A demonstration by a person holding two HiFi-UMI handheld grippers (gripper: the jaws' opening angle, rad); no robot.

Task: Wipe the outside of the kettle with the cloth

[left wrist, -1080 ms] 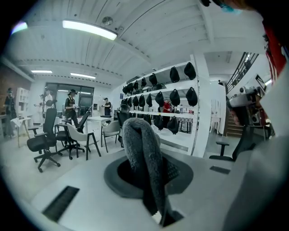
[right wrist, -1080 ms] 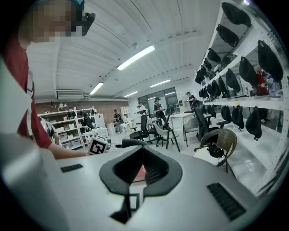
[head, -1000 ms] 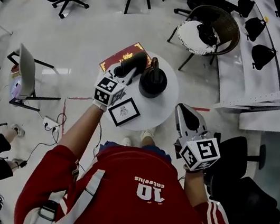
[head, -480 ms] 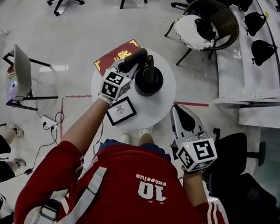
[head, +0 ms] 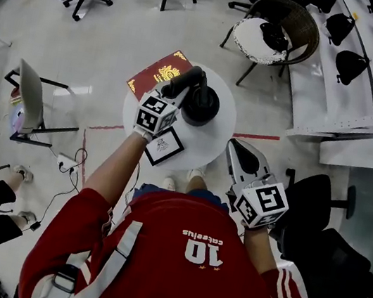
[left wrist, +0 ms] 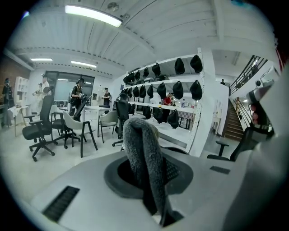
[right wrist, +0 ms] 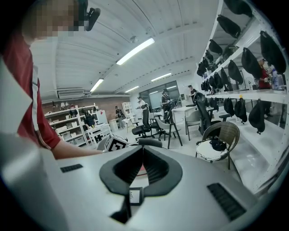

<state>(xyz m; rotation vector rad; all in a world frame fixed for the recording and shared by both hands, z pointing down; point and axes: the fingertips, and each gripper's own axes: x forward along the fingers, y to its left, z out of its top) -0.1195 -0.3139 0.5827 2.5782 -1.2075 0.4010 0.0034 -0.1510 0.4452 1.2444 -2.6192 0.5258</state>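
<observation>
A black kettle [head: 201, 106] stands on the round white table [head: 218, 137] in the head view. My left gripper [head: 182, 84] reaches over the table from the left and is shut on a dark grey cloth [head: 193, 77]. The cloth lies against the kettle's upper left side and hides its handle. In the left gripper view the cloth [left wrist: 144, 155] hangs folded between the jaws and blocks the kettle. My right gripper [head: 238, 151] hovers off the table's near right edge, apart from the kettle. Its jaws [right wrist: 142, 159] are shut with nothing between them.
A red book [head: 156, 72] lies at the table's far left and a framed picture [head: 163, 146] at its near left. A wicker chair [head: 282, 30] stands beyond, a white chair [head: 33, 92] to the left, a black office chair [head: 318, 219] to the right, and shelves with black bags [head: 372, 67] at the far right.
My left gripper has carried the cloth rightward onto the top of the kettle, covering its handle. The right gripper has hardly moved.
</observation>
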